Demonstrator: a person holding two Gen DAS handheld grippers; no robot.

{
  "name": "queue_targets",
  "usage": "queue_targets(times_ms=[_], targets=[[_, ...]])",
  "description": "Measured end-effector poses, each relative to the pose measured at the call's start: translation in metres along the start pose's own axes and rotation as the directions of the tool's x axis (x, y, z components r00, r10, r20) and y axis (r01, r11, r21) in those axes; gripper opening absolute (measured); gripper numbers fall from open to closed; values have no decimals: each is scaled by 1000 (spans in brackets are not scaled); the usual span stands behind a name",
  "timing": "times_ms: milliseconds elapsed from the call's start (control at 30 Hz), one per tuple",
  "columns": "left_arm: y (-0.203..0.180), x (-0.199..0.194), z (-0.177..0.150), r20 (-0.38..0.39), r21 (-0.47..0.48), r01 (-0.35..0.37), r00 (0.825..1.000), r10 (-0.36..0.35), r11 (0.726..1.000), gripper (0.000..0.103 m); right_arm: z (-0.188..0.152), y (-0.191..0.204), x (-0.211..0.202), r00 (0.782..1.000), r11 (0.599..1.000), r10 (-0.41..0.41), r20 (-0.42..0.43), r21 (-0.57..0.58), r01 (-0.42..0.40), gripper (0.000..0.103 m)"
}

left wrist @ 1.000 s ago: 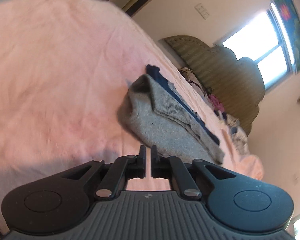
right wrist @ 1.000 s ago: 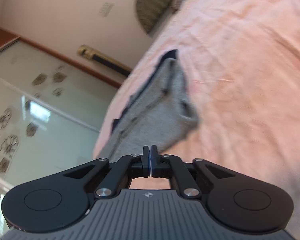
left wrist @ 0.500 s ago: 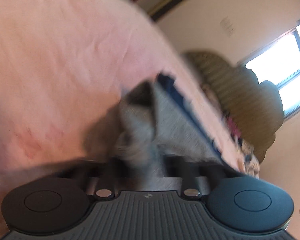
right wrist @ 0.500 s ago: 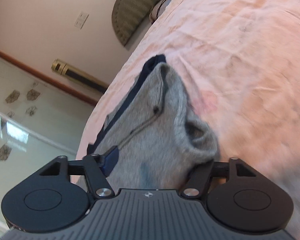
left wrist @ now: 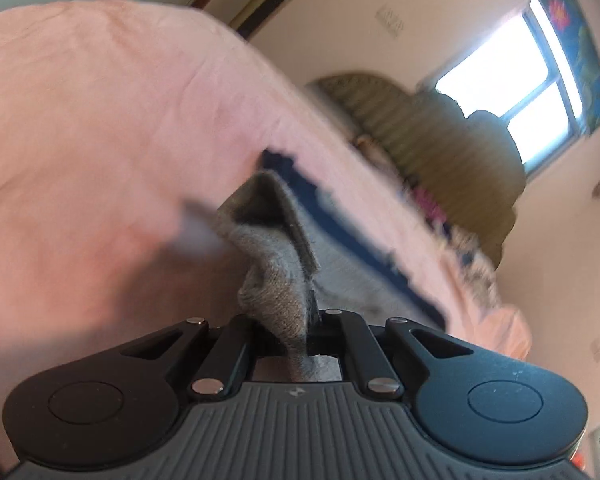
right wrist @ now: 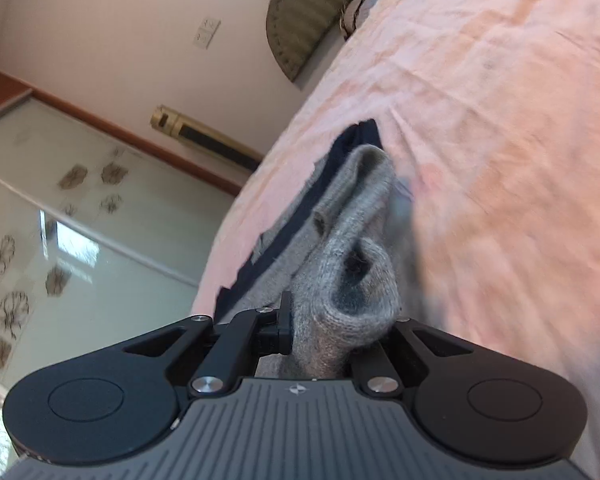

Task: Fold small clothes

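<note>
The left gripper [left wrist: 296, 332] is seen closed on a bunched edge of a grey knitted garment [left wrist: 276, 280], with cloth pinched between its black fingers and pulled up into a peak. The right gripper [right wrist: 328, 332] is likewise clamped on a thick rolled fold of the same garment [right wrist: 352, 280], the knit bulging out over its right finger. The garment is thus held at two points on its near edge, while the rest of it lies on the pink bedsheet [left wrist: 100, 120], stretching away from both tools.

The fold is judged to be under way rather than finished: the cloth appears already doubled into layers, and the gripped edge is yet to be carried over and laid flat. Smoothing is left as well.

The knit is soft, thick and fuzzy, with fine ribbing, and it slumps in loose rounded rolls. A dark navy band [right wrist: 300, 216] runs along its far side; whether this is trim or a separate item underneath cannot be told, as the view is blurred. The sheet is thin, wrinkled and matte. Beyond it, a ribbed olive headboard [left wrist: 432, 136] with a scalloped top and a bright window [left wrist: 512, 92] are seen.
</note>
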State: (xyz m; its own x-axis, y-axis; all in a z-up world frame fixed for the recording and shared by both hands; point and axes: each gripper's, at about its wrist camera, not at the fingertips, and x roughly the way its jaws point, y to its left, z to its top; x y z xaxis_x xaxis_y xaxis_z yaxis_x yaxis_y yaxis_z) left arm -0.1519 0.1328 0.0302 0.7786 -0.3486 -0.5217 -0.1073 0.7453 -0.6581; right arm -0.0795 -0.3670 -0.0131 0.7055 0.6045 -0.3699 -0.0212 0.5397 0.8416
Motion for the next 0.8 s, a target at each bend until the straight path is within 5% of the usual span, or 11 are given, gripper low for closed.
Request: queue_targets(times_ms=[67,133,167,233,267,300,400,500,633,700,800], targets=[[9,-2,-15,-25,102,-74,997,77,992,7,-13,-14,-6,996,999,-44,-83,1,45,13],[-3,-18,-25,44,325,-134,991,126,936,12,-20,-18,-16,992,996,-86,-96,-30,84,15],[-15,-29,-29,112,455,-185,982,151,871,21,-19,-13,-25,992,994,-88,-91,-70,82,26],[-38,-46,-45,302,698,-319,943,142,641,49,-16,15,-46,988,947,-153,-2,-287,146,47],[-46,-50,-52,375,774,-370,922,98,514,79,-17,33,-55,979,872,-183,88,-446,203,58],[-53,-50,-59,415,827,-397,909,46,397,90,-18,50,-57,966,759,-209,154,-597,259,61],[-71,-28,-63,346,923,-341,938,5,177,94,-26,81,-29,920,365,-322,225,-867,340,64],[-76,1,-63,213,972,-215,976,36,98,94,-38,90,4,909,107,-370,193,-963,248,58],[-70,27,-67,115,993,-114,989,89,-7,93,-51,85,41,883,-123,-429,190,-981,151,57],[-71,32,-62,139,990,-138,986,91,-14,93,-56,86,53,878,-203,-425,220,-968,144,57],[-73,35,-50,168,986,-169,981,101,2,93,-51,92,66,878,-244,-404,256,-955,167,57]])
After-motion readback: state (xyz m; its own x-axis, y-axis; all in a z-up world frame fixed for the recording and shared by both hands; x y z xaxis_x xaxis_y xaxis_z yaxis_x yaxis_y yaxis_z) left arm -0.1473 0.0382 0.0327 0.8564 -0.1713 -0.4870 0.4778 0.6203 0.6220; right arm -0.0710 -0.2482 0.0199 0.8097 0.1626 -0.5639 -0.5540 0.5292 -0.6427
